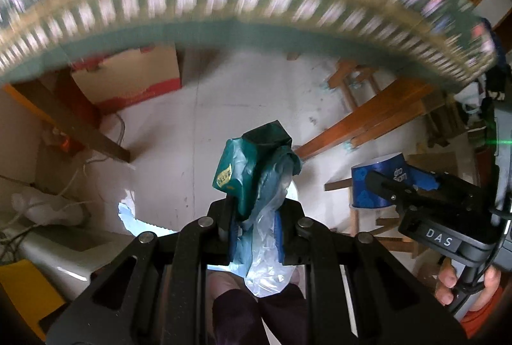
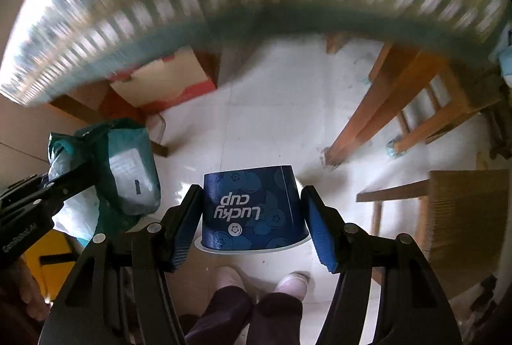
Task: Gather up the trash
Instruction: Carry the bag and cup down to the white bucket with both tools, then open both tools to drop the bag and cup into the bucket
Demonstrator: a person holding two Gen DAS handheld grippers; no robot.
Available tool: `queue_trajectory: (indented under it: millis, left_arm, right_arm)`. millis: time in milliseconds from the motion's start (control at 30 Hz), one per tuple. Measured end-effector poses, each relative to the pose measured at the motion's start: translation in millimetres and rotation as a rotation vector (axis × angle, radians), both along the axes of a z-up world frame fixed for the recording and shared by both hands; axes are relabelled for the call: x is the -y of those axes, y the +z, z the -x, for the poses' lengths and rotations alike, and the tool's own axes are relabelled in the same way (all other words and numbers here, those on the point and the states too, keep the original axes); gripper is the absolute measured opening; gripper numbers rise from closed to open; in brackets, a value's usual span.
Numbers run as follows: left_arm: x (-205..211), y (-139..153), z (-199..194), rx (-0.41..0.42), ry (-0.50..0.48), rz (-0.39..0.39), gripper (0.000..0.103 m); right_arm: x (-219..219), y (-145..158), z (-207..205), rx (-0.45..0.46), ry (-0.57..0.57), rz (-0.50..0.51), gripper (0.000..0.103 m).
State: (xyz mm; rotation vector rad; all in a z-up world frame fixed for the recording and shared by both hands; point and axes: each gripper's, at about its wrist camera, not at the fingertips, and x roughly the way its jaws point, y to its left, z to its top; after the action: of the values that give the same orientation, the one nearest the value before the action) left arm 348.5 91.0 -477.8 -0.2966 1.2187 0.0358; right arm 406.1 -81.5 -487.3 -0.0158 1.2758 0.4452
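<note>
Trash count: two pieces, one per gripper, both held in the air above the pale tiled floor (image 2: 275, 108).
Wrapper: one crumpled teal plastic wrapper (image 1: 252, 172) with clear film hanging from it, soft and creased, a yellow label on its side.
Left gripper (image 1: 256, 233): clenched on the wrapper, blue pads pressing the film from both sides.
Cup: one dark blue paper cup (image 2: 252, 210), tapered, printed "Lucky cup", held upside down, white rim nearest the camera.
Right gripper (image 2: 252, 217): grasping the cup, a finger against each side.
Around: one blurred patterned tablecloth edge (image 2: 224, 15) overhead, one cardboard box (image 2: 163, 86) under the table, wooden chair legs (image 2: 377, 118) to the right, the person's two shoes (image 2: 291, 281) below.
</note>
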Motion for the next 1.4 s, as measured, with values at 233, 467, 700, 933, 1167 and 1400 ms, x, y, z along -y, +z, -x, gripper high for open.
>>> queue_trajectory:
  millis: [233, 467, 700, 933, 1167, 1400]
  left_arm:
    - [-2, -89, -2, -0.062, 0.021, 0.016, 0.017]
    - [19, -141, -13, -0.11, -0.018, 0.032, 0.017]
    - [55, -180, -34, -0.149, -0.071, 0.103, 0.018]
    - [72, -218, -47, -0.26, -0.044, 0.14, 0.051]
    - [71, -176, -41, -0.232, -0.061, 0.083, 0.051]
    - [57, -82, -34, -0.158, -0.05, 0.053, 0.051]
  right_arm:
    - [-9, -82, -10, -0.068, 0.018, -0.025, 0.06]
    - [-6, -120, -12, -0.113, 0.003, -0.022, 0.061]
    - [22, -132, -11, -0.133, -0.049, 0.013, 0.061]
    - [47, -128, -13, -0.127, -0.098, 0.035, 0.062]
    - [53, -102, -16, -0.108, -0.117, 0.027, 0.061]
    - [47, -35, -18, -0.056, -0.093, 0.009, 0.061]
